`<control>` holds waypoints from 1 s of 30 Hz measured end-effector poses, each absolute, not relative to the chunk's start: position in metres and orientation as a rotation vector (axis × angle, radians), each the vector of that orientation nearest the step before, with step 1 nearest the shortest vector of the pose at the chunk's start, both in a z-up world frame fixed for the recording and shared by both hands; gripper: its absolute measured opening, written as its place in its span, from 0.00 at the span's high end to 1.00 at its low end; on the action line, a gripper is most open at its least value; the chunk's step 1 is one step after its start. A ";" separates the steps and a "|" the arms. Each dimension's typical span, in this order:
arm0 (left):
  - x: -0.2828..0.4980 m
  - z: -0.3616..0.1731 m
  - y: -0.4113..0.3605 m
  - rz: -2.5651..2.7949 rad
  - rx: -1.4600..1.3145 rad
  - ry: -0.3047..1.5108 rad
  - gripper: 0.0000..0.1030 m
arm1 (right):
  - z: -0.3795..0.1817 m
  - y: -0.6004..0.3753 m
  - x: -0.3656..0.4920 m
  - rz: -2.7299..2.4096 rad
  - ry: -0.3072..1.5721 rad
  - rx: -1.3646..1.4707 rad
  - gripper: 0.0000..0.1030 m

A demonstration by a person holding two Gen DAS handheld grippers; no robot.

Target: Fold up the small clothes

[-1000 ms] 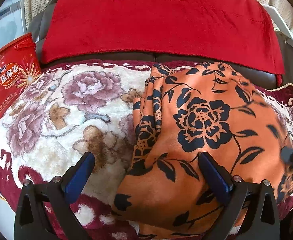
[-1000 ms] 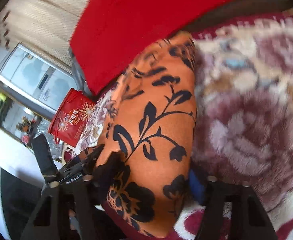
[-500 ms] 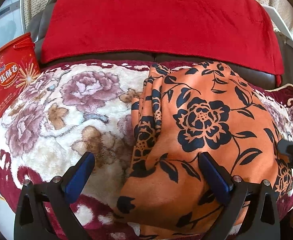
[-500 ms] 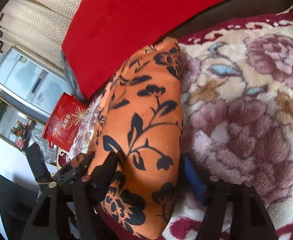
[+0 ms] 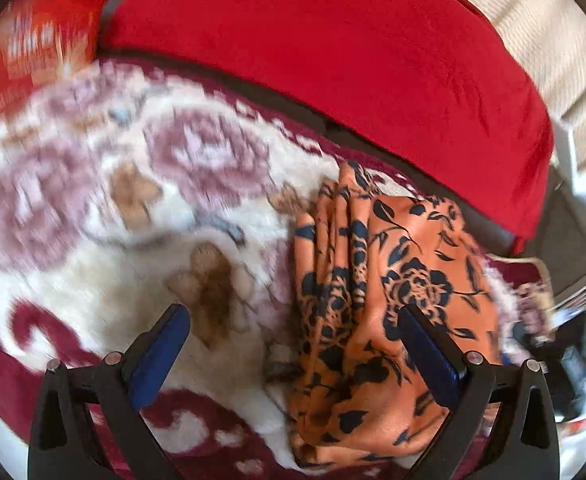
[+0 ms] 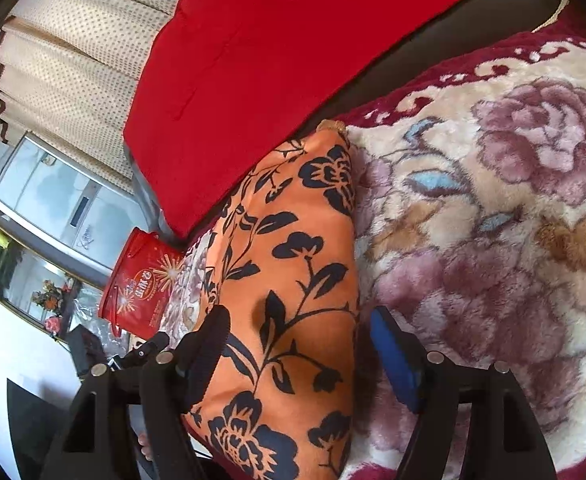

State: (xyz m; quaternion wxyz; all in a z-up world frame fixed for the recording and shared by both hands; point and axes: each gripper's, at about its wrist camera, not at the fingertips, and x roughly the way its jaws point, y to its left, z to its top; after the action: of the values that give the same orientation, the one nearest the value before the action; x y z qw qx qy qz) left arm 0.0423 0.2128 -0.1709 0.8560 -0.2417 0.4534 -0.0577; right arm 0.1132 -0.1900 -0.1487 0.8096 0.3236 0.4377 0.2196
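Note:
An orange garment with a black flower print (image 5: 389, 304) lies folded on a plush floral blanket (image 5: 141, 216). My left gripper (image 5: 293, 340) is open just above the blanket, its right finger over the garment and its left finger over bare blanket. In the right wrist view the same garment (image 6: 293, 264) runs as a long folded strip. My right gripper (image 6: 301, 340) is open and straddles the near part of the garment, one finger on each side. It holds nothing.
A red cloth (image 5: 333, 52) drapes the dark sofa back behind the blanket. A red snack tub (image 6: 141, 284) stands at the blanket's left end, beside a glass cabinet (image 6: 53, 208). Beige curtains (image 6: 77, 40) hang behind.
My left gripper has swung sharply left and tilted, so the garment now sits at the right of its blurred view. My right gripper has drawn back a little along the garment. Both stay open.

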 end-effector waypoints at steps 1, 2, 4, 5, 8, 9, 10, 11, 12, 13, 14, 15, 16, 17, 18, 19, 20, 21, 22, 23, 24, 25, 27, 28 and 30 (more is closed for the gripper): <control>0.043 -0.175 0.214 -0.148 -0.543 0.969 0.00 | -0.150 -0.188 0.114 0.472 0.940 0.694 0.27; 0.045 -0.179 0.214 -0.170 -0.568 0.986 0.00 | -0.151 -0.188 0.115 0.472 0.941 0.693 0.27; 0.049 -0.187 0.209 -0.221 -0.603 1.028 0.00 | -0.153 -0.184 0.117 0.476 0.947 0.697 0.27; 0.050 -0.190 0.205 -0.240 -0.611 1.048 0.00 | -0.154 -0.181 0.118 0.479 0.950 0.700 0.27; 0.052 -0.199 0.183 -0.267 -0.572 1.112 0.00 | -0.157 -0.175 0.119 0.478 0.962 0.688 0.26; 0.052 -0.202 0.176 -0.279 -0.549 1.130 0.00 | -0.159 -0.173 0.119 0.476 0.967 0.681 0.26; 0.054 -0.205 0.166 -0.297 -0.521 1.157 0.00 | -0.160 -0.173 0.119 0.477 0.971 0.676 0.26; 0.054 -0.209 0.155 -0.322 -0.491 1.188 0.00 | -0.161 -0.171 0.119 0.478 0.977 0.673 0.26; 0.053 -0.211 0.146 -0.333 -0.467 1.197 0.00 | -0.163 -0.170 0.119 0.479 0.980 0.674 0.26; 0.052 -0.210 0.143 -0.323 -0.449 1.181 0.00 | -0.163 -0.169 0.119 0.479 0.981 0.674 0.26; 0.051 -0.208 0.141 -0.321 -0.437 1.162 0.00 | -0.164 -0.169 0.119 0.479 0.981 0.672 0.26; 0.051 -0.206 0.140 -0.326 -0.431 1.153 0.00 | -0.164 -0.169 0.119 0.478 0.979 0.673 0.26; 0.051 -0.205 0.141 -0.322 -0.436 1.138 0.00 | -0.164 -0.169 0.119 0.479 0.978 0.675 0.26; 0.051 -0.203 0.141 -0.310 -0.440 1.122 0.00 | -0.164 -0.169 0.119 0.479 0.978 0.675 0.26; 0.050 -0.201 0.141 -0.290 -0.434 1.096 0.00 | -0.164 -0.169 0.119 0.480 0.978 0.674 0.26; 0.050 -0.199 0.141 -0.285 -0.421 1.084 0.00 | -0.164 -0.169 0.119 0.481 0.978 0.674 0.26; 0.050 -0.196 0.139 -0.283 -0.401 1.072 0.02 | -0.165 -0.169 0.119 0.481 0.978 0.677 0.26; 0.050 -0.193 0.137 -0.287 -0.380 1.058 0.03 | -0.166 -0.169 0.119 0.482 0.979 0.679 0.26; 0.049 -0.190 0.133 -0.293 -0.363 1.046 0.06 | -0.166 -0.169 0.119 0.482 0.979 0.681 0.26; 0.048 -0.188 0.129 -0.298 -0.346 1.038 0.09 | -0.166 -0.170 0.119 0.483 0.977 0.681 0.26; 0.048 -0.186 0.125 -0.301 -0.325 1.034 0.10 | -0.167 -0.170 0.119 0.483 0.975 0.681 0.26; 0.048 -0.185 0.122 -0.294 -0.313 1.031 0.10 | -0.166 -0.170 0.118 0.482 0.973 0.679 0.26; 0.049 -0.184 0.117 -0.284 -0.310 1.028 0.10 | -0.166 -0.169 0.118 0.483 0.969 0.675 0.26; 0.051 -0.185 0.115 -0.282 -0.316 1.029 0.10 | -0.166 -0.169 0.118 0.483 0.968 0.676 0.26; 0.053 -0.185 0.113 -0.278 -0.325 1.033 0.10 | -0.166 -0.169 0.118 0.484 0.967 0.677 0.26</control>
State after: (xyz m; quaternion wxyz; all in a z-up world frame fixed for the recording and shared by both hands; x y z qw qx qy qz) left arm 0.0528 0.1128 -0.1850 0.8478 -0.1539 0.4901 -0.1316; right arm 0.1177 -0.1693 -0.1659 0.8033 0.3161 0.4514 0.2258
